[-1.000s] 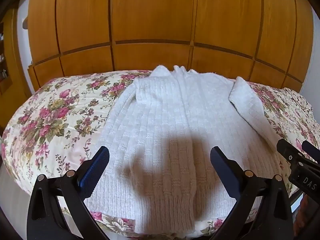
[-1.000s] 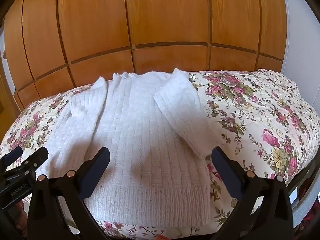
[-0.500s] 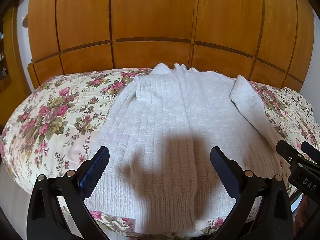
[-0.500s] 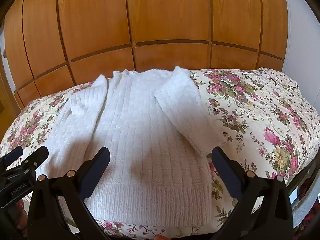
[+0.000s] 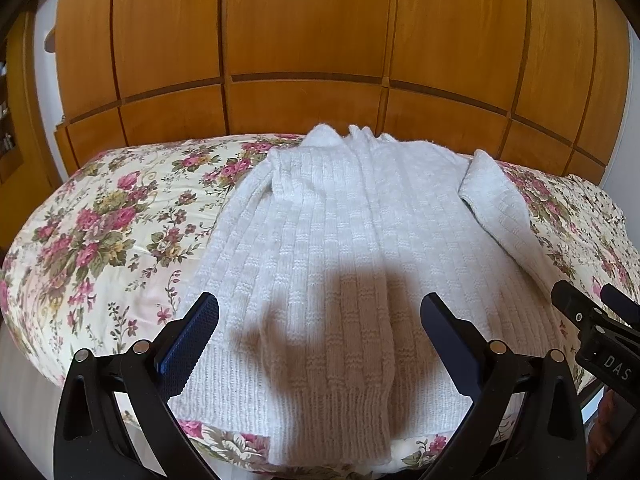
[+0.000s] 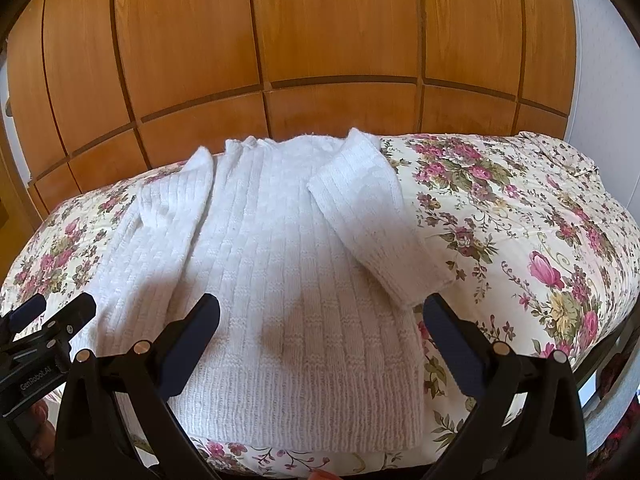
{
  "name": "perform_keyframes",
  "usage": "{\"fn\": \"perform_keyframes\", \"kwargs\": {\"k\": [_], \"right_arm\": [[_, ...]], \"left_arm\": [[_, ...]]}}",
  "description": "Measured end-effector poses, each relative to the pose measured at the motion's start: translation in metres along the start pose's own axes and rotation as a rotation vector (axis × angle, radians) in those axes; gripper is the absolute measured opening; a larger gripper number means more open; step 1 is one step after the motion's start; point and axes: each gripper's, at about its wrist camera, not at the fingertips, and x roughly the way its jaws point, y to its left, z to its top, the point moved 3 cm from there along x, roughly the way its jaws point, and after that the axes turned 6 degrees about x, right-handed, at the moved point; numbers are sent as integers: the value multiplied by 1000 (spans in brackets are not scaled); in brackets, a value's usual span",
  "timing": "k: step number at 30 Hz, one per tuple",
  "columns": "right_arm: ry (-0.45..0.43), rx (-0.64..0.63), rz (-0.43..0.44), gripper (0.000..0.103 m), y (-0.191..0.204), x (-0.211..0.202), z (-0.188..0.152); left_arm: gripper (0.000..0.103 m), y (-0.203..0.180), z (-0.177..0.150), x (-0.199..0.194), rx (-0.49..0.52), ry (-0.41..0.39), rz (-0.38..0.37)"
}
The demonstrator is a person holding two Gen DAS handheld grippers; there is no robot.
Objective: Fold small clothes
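A white knitted sweater (image 5: 360, 240) lies flat on the floral bed cover (image 5: 100, 220), hem towards me, collar at the far side. Its left sleeve is folded over the body and its right sleeve (image 6: 372, 224) lies along the right edge with the cuff near my right gripper. The sweater also shows in the right wrist view (image 6: 280, 280). My left gripper (image 5: 320, 340) is open and empty above the hem. My right gripper (image 6: 320, 340) is open and empty above the hem's right part. Each gripper shows at the edge of the other's view (image 5: 592, 320) (image 6: 44, 320).
A wooden wardrobe wall (image 5: 304, 40) stands right behind the bed. The floral cover (image 6: 520, 240) stretches bare to the right of the sweater and to its left. The bed's near edge runs just below the hem.
Both grippers have drawn back and risen slightly, so the sweater sits a little lower and farther in view. Nothing was grasped; the sweater has not moved.
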Motion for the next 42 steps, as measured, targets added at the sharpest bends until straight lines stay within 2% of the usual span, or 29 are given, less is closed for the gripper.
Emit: {"fn": "perform_keyframes", "kwargs": {"k": [24, 30, 36, 42], "right_arm": [[26, 4, 0, 101, 0, 6, -1], [34, 4, -1, 101, 0, 8, -2], [42, 8, -7, 101, -3, 13, -3], [28, -8, -31, 101, -7, 21, -4]], "left_arm": [[100, -1, -2, 3, 1, 14, -6], [100, -2, -4, 8, 1, 38, -7], [100, 0, -7, 17, -4, 71, -50], [100, 1, -11, 22, -17, 49, -115]]}}
